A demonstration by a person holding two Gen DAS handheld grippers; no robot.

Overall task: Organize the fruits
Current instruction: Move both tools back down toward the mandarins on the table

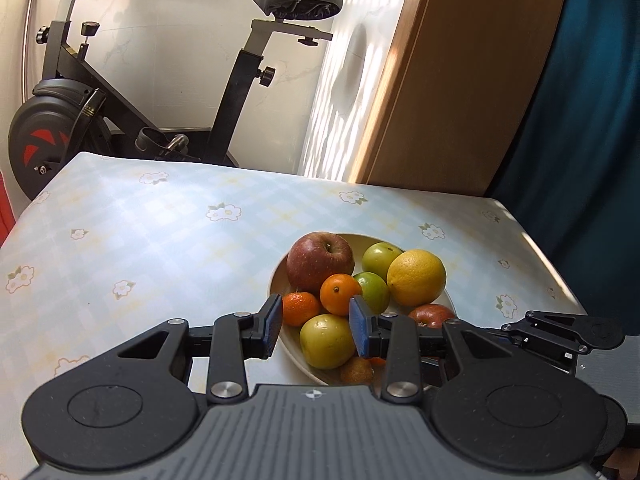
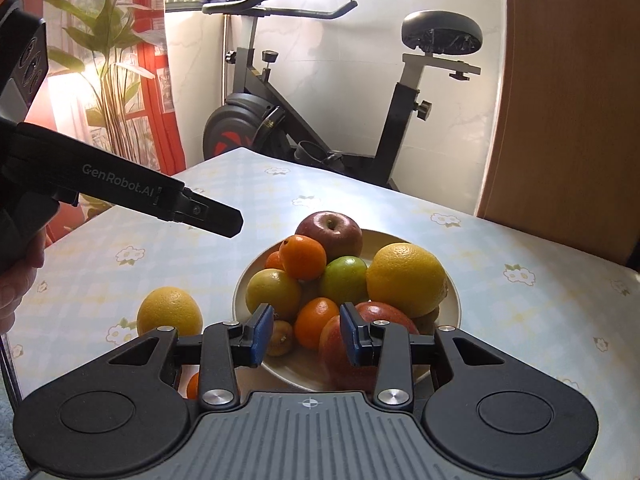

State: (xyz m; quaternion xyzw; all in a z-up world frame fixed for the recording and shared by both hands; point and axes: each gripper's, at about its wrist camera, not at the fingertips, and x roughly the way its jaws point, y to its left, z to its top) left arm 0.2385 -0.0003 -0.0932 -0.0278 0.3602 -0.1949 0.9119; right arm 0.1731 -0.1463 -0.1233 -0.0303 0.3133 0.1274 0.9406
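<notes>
Right wrist view has the heaped bowl (image 2: 448,316) at centre frame, one yellow citrus (image 2: 169,312) loose on the table (image 2: 520,320) at lower left. Both claws, right gripper (image 2: 306,334) and left gripper (image 1: 316,330), hover released and narrow-set, grasping nothing. Risk: nudging the pile could roll the top orange (image 2: 303,257) off. An exercise bike (image 2: 320,120) stands behind, clear of reach.

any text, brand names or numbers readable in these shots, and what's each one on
"GenRobot.AI": white print on the side of the left gripper, seen in the right wrist view.
Small vertical print beside that brand: too small to read.
Gold lettering on the exercise bike frame: too blurred to read.
Nothing else carries text.
</notes>
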